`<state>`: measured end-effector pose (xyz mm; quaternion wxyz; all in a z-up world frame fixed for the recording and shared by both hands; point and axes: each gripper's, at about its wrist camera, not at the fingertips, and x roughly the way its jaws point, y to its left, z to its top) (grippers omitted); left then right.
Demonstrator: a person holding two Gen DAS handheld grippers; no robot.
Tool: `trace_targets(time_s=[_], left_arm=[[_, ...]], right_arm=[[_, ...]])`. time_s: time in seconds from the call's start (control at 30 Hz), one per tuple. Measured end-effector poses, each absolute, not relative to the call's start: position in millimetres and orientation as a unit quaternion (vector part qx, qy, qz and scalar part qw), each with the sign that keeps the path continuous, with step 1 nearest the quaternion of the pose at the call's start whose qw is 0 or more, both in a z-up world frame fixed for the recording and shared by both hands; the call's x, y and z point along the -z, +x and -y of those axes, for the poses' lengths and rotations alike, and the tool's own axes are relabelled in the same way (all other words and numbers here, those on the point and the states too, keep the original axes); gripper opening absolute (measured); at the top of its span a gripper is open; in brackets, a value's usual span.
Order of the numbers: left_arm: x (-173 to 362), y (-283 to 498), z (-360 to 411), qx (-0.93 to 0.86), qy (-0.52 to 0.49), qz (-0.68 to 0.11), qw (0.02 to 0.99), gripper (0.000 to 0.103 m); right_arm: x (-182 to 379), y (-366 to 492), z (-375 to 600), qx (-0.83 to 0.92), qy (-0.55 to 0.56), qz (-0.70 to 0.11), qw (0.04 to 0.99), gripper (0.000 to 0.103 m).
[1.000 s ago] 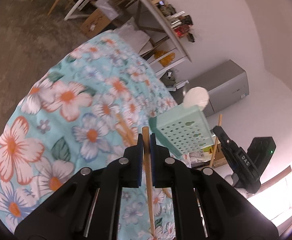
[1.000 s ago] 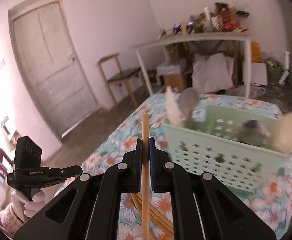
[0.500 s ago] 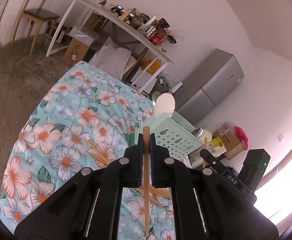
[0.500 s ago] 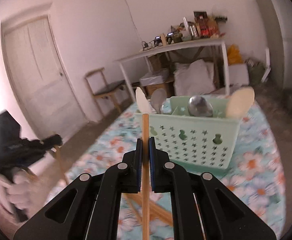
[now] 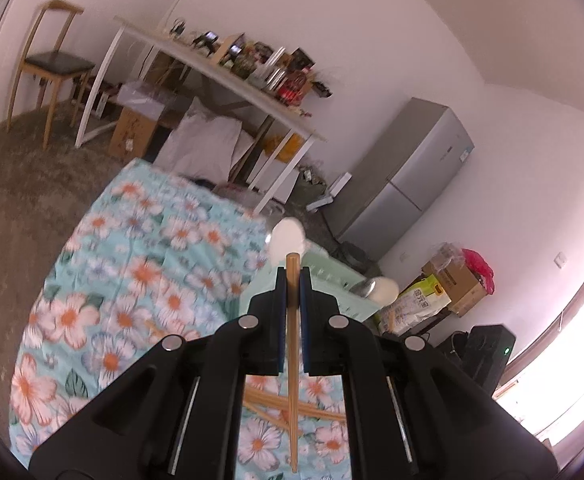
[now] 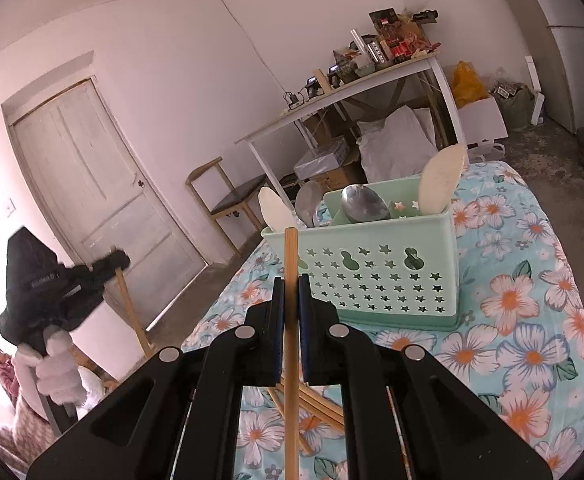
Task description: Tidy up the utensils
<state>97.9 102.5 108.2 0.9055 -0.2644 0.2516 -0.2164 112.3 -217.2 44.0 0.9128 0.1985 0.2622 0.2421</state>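
Observation:
My left gripper is shut on a wooden chopstick, held above the floral tablecloth. My right gripper is shut on another wooden chopstick, just in front of the mint green utensil basket. The basket holds a metal spoon and white spoons. In the left wrist view the basket is mostly hidden behind the fingers. Several loose chopsticks lie on the cloth below the right gripper, and they also show in the left wrist view.
A white desk loaded with clutter stands behind the table. A wooden chair and a door are at the left. A grey fridge stands by the wall. The left gripper shows at the far left of the right wrist view.
Both grippers have lifted and tilted up while still holding their chopsticks. The right gripper has come closer to the basket's front. The left gripper now looks toward the room.

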Motion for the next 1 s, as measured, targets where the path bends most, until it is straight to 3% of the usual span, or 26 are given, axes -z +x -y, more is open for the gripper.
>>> trace_targets(time_s=[0.47, 1.0], left_arm=[[-208, 125, -87, 0.233, -0.223, -0.152, 0.934, 0.005], [-251, 193, -29, 0.236, -0.196, -0.084, 0.948, 0.005]], right_arm=[[-49, 103, 235, -0.251, 0.222, -0.238, 0.912, 0.007], [-49, 111, 253, -0.248, 0.235, -0.231, 0.911, 0.007]])
